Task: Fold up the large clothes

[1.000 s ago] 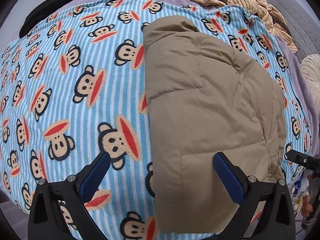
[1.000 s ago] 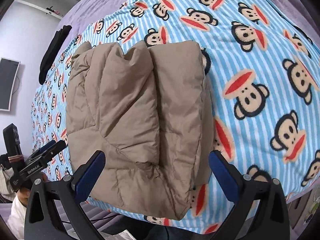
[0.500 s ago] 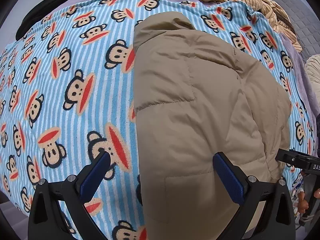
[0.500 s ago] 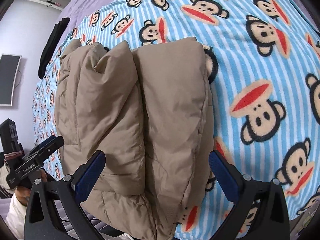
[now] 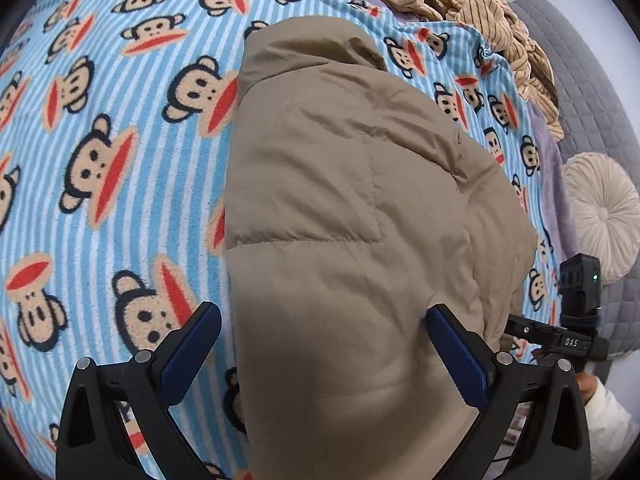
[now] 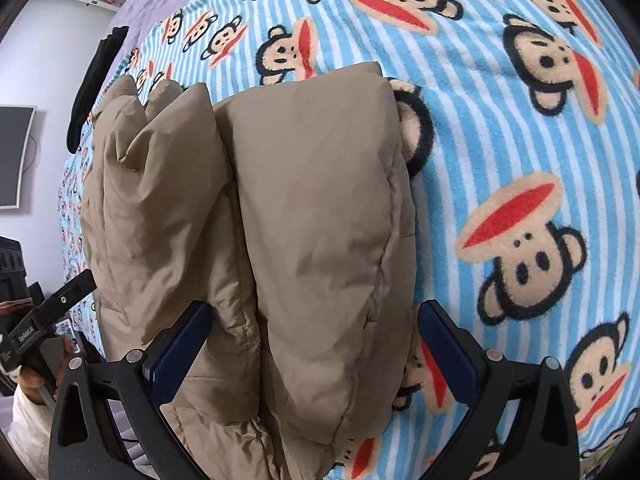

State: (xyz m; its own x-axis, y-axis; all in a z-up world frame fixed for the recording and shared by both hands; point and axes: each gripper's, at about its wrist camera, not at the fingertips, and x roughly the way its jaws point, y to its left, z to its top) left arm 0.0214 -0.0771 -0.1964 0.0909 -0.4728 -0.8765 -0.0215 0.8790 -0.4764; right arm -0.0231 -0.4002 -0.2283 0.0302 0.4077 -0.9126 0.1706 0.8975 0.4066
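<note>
A tan puffer jacket (image 5: 348,208) lies folded lengthwise on a blue-striped monkey-print blanket (image 5: 104,152). My left gripper (image 5: 324,344) is open and hovers low over the jacket's near end, its fingers straddling the fabric. In the right wrist view the same jacket (image 6: 280,220) shows two padded folds side by side. My right gripper (image 6: 312,340) is open, its blue pads on either side of the near end. Neither one grips the fabric. The right gripper's body (image 5: 560,340) shows at the jacket's far side in the left view.
A crumpled striped beige garment (image 5: 460,8) lies at the blanket's far edge. A round cream cushion (image 5: 604,208) rests on grey padding at right. A black item (image 6: 96,80) lies on the purple sheet, and a monitor (image 6: 12,156) hangs on the wall.
Both grippers have moved in closer and lower over the jacket's near ends, so it fills more of each view. Both stay open; the jacket has not shifted.
</note>
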